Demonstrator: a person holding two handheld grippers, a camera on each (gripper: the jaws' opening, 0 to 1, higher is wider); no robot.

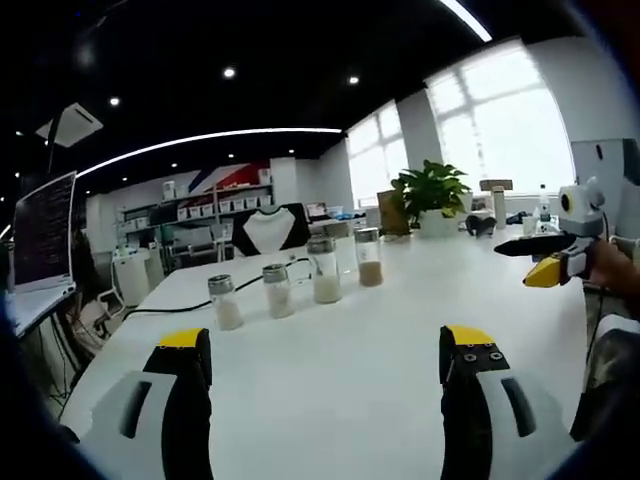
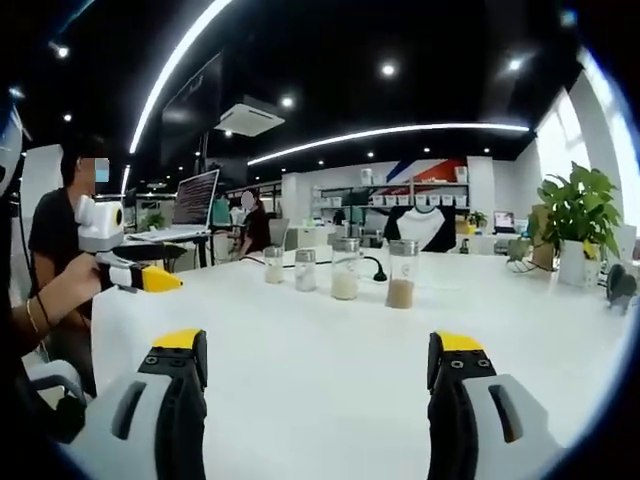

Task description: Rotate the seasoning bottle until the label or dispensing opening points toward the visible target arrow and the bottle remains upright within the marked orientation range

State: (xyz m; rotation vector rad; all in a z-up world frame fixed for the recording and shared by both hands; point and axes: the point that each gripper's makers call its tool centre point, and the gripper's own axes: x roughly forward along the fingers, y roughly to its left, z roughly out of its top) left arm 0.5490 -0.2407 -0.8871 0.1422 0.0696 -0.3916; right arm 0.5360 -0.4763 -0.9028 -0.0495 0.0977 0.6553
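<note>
My left gripper point(image 1: 325, 365) is spread wide, jaws apart over bare white table point(image 1: 340, 390), holding nothing. My right gripper point(image 2: 318, 368) is the same: jaws wide apart, nothing between them, hovering above the table.

In the left gripper view, four seasoning bottles stand upright in a slanted row well ahead of the jaws, all with metal caps and clear glass. Nearest is the small bottle point(image 1: 225, 302) with pale powder at the bottom. Next is the second small bottle point(image 1: 277, 291), also with white fill. Then comes the tall white-filled bottle point(image 1: 324, 270), then the tall brown-filled bottle point(image 1: 369, 257), with tan powder about a third up. They stand apart, not touching.

The right gripper view has the same row from the other side, with the brown-filled one nearest.

The right gripper comes in at the right edge of the left gripper view, held by a hand point(image 1: 610, 268), well apart from the bottles.

A black cable point(image 1: 190, 306) runs behind the row. A potted plant point(image 1: 432, 195) sits at the far table edge. A person point(image 2: 65, 225) sits at left in the right gripper view.
</note>
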